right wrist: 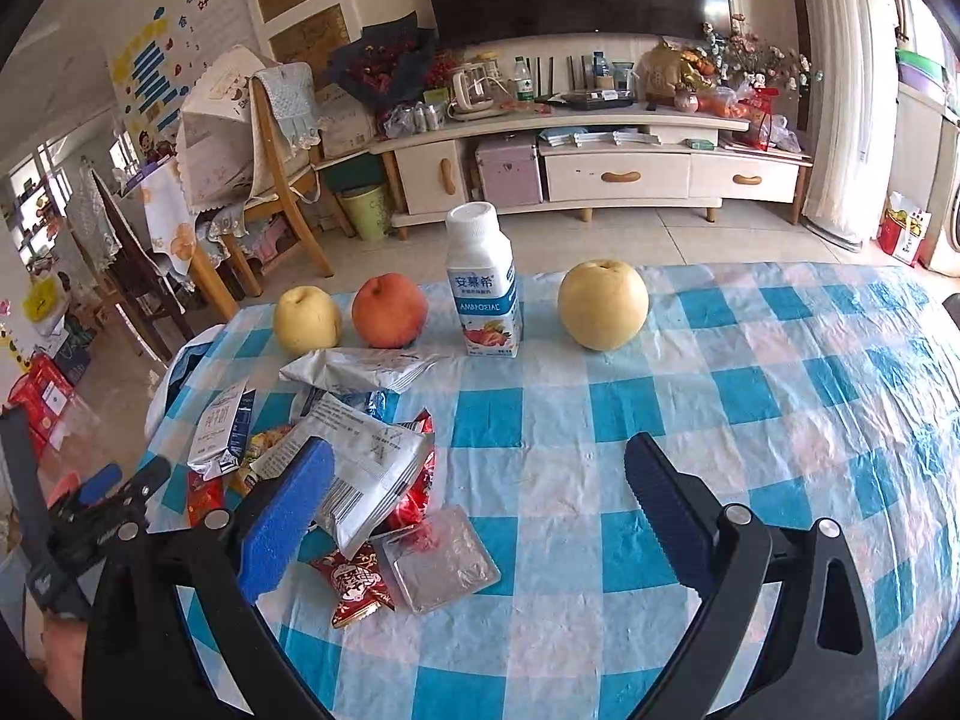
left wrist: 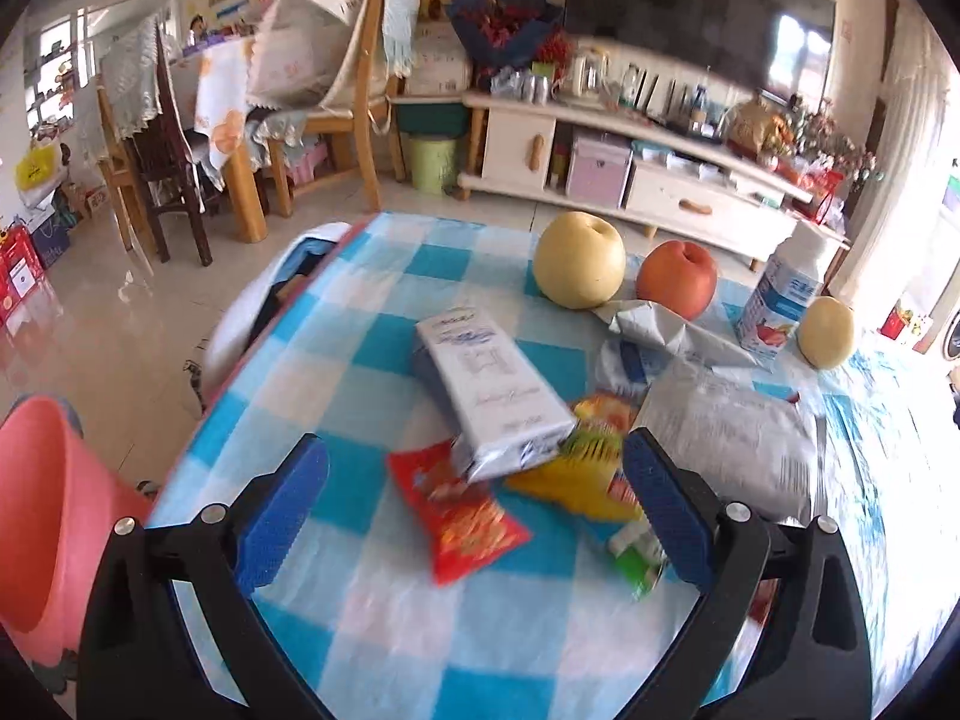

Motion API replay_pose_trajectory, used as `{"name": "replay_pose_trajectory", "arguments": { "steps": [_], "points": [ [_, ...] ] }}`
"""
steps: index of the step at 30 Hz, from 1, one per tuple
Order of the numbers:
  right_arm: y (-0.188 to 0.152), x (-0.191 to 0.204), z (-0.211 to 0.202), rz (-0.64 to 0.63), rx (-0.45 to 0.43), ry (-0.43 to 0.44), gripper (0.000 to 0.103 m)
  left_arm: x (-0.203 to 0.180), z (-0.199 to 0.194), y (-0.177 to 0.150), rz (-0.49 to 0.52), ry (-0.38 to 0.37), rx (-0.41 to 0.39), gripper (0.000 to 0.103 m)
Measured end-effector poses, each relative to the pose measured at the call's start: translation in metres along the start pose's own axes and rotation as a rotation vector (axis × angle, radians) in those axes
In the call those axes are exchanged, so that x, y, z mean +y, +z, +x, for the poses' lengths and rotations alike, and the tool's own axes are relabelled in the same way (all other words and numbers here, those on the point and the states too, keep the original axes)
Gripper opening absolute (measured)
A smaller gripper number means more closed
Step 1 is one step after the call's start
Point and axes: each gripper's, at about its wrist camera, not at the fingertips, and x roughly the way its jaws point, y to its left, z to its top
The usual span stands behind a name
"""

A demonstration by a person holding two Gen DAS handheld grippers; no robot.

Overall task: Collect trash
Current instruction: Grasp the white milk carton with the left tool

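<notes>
Tongs: your left gripper point(left wrist: 474, 501) spread wide, empty, over the wrapper pile point(left wrist: 480, 504) | your right gripper point(right wrist: 480, 501) spread wide, empty, its left pad point(right wrist: 288, 516) at the grey packet point(right wrist: 360, 468) | pink bin point(left wrist: 42, 516) beside table's left edge.

- A flattened white milk carton point(left wrist: 492, 396) lies tilted on top of the pile of wrappers.
- A red snack packet point(left wrist: 459, 516) lies flat, one corner under the carton.
- A yellow wrapper point(left wrist: 576, 474) sits just beside it.
- A large grey foil bag point(right wrist: 354, 456) lies crumpled over the red wrappers.
- A pink bin point(left wrist: 54, 516) stands on the floor by the table edge.
</notes>
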Motion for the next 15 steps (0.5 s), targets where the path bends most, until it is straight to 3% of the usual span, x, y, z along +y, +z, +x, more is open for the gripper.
{"name": "replay_pose_trajectory", "arguments": {
  "steps": [4,8,11,13,15],
  "points": [
    [-0.003,0.007,0.003,-0.02,0.012,0.024,0.096,-0.012,0.046,0.031,-0.029,0.059,0.109,0.099],
    [-0.005,0.015,0.002,-0.078,-0.004,0.016,0.096,-0.01,0.088,0.039,-0.075,0.082,0.23,0.099],
    [-0.006,0.015,0.004,-0.078,0.003,0.024,0.096,-0.011,0.102,0.042,-0.052,0.117,0.249,0.097],
    [-0.006,0.016,0.008,-0.078,0.015,0.029,0.096,-0.01,0.11,0.043,-0.053,0.123,0.267,0.087],
    [-0.007,0.018,0.01,-0.087,0.023,0.028,0.096,-0.008,0.115,0.042,-0.062,0.119,0.286,0.065]
  ]
}}
